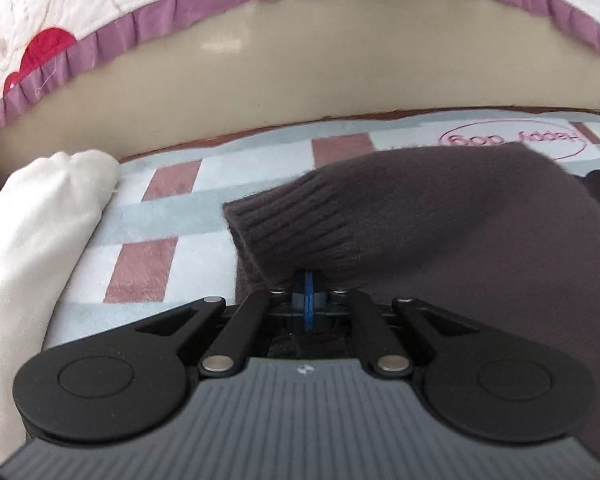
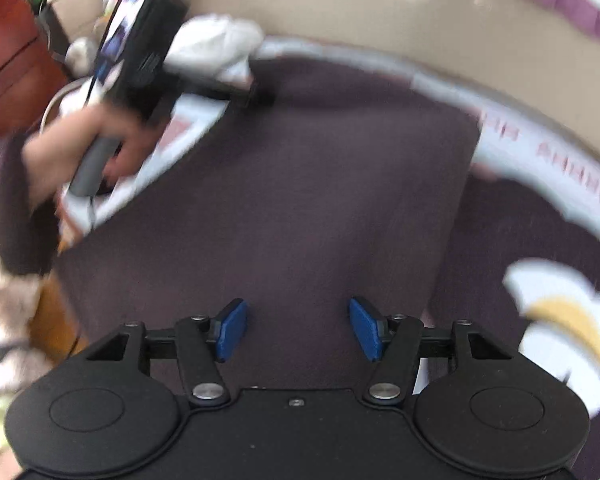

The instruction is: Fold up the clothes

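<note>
A dark brown knit sweater [image 2: 300, 184] lies spread on a checked pink, white and grey-blue mat [image 1: 156, 236]. In the left wrist view my left gripper [image 1: 309, 280] is shut on the sweater [image 1: 440, 232] just below a ribbed sleeve cuff [image 1: 284, 232], and the fabric drapes over the pads. In the right wrist view my right gripper [image 2: 298, 326] is open and empty, its blue pads [image 2: 233, 326] hovering over the sweater's near part. The left gripper [image 2: 256, 94] and the hand holding it also show there at the sweater's far left edge. That view is motion blurred.
A folded white cloth [image 1: 40, 236] lies at the mat's left edge. A beige floor strip [image 1: 300, 72] and a quilt with a purple ruffle [image 1: 100, 44] lie beyond the mat. A white and yellow item [image 2: 568, 320] sits right of the sweater. Red-brown drawers [image 2: 8, 60] stand at far left.
</note>
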A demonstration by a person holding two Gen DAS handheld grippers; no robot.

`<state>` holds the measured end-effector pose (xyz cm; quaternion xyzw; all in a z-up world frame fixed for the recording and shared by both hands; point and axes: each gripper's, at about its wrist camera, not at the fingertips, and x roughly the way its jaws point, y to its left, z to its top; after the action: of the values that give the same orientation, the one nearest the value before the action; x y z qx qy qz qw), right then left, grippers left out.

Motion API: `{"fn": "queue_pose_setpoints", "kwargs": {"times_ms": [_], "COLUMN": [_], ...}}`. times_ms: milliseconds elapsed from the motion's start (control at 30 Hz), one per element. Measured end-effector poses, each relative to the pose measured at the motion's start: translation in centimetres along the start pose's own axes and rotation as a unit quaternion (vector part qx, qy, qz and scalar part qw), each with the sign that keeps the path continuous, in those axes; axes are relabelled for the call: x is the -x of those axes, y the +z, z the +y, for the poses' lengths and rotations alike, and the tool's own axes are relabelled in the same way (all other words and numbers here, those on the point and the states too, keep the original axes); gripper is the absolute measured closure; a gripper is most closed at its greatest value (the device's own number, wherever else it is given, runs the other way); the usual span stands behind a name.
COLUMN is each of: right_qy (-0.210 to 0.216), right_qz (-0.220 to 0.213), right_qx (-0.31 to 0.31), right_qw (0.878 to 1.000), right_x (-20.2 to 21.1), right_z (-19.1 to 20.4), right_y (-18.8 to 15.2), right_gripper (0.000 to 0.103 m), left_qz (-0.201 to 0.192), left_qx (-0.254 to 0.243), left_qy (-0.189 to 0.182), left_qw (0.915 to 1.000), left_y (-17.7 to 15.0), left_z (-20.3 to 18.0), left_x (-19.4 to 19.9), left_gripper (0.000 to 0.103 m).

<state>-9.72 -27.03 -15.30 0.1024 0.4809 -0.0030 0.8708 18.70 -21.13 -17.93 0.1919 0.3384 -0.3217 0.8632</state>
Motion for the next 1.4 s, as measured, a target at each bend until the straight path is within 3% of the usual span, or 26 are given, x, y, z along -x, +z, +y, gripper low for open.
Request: {"fn": "queue_pose_setpoints", "kwargs": {"times_ms": [200,267,367,467,533,600,700,833,1000,1033,1133,1233,1400], "right_qy": [-0.011,-0.003,0.041,0.119,0.123,0.087,0.065,0.08,0.05,0.043,0.027,0.041,0.079], "right_qz": [0.022,0.032,0.038,-0.025,-0.058,-0.066,-0.072,-0.057,-0.007,-0.003,-0.003,-0.014,-0.031], "right_qx": [0.034,0.025,-0.066,-0.204,-0.227,-0.225,-0.248,-0.284,-0.302,-0.312,-0.338,-0.357,-0.326], "right_qw": [0.999,0.999,0.996,0.971,0.964,0.968,0.964,0.954,0.952,0.949,0.941,0.933,0.942], "right_x": [0.3,0.6,1.5,3.1,3.4,3.1,2.3,1.2,1.1,1.4,2.4,3.4,3.4], "right_z": [1.3,1.0,-1.0,-4.0,-5.2,-6.1,-7.7,-9.1,-9.8,-10.0,-10.9,-11.7,-11.2], "right_y": [-2.3,-2.3,-2.0,-2.0,-1.4,-0.6,0.1,-0.8,-3.2,-3.7,-4.2,-3.0,-0.5], "right_gripper": [0.038,0.037,0.038,0.038,0.038,0.038,0.038,0.038,0.038,0.038,0.038,0.038,0.038], "left_qz": [0.002,0.024,0.055,0.055,0.058,0.078,0.116,0.163,0.173,0.176,0.188,0.192,0.191], "left_qx": [-0.035,-0.022,0.062,0.107,0.14,0.171,0.211,0.256,0.218,0.222,0.289,0.299,0.293], "left_qy": [0.068,0.084,0.029,-0.041,-0.08,-0.111,-0.155,-0.21,-0.223,-0.223,-0.219,-0.23,-0.242], "left_qw": [0.9971,0.9959,0.9961,0.9919,0.9852,0.9758,0.9579,0.9295,0.9342,0.9327,0.9128,0.9062,0.905], "left_y": [0.3,0.3,0.0,-0.6,-0.8,-2.0,-4.4,-7.4,-7.7,-7.8,-8.6,-9.3,-9.6], "left_z": [-0.1,1.0,4.5,6.6,7.8,8.6,9.3,10.0,9.0,9.1,10.5,10.9,10.5], "left_x": [-0.4,-0.3,1.7,5.1,6.6,6.8,6.3,5.6,4.5,4.1,3.0,2.6,2.7], "left_gripper": [0.101,0.101,0.098,0.091,0.071,0.064,0.06,0.06,0.053,0.053,0.053,0.05,0.047]}}
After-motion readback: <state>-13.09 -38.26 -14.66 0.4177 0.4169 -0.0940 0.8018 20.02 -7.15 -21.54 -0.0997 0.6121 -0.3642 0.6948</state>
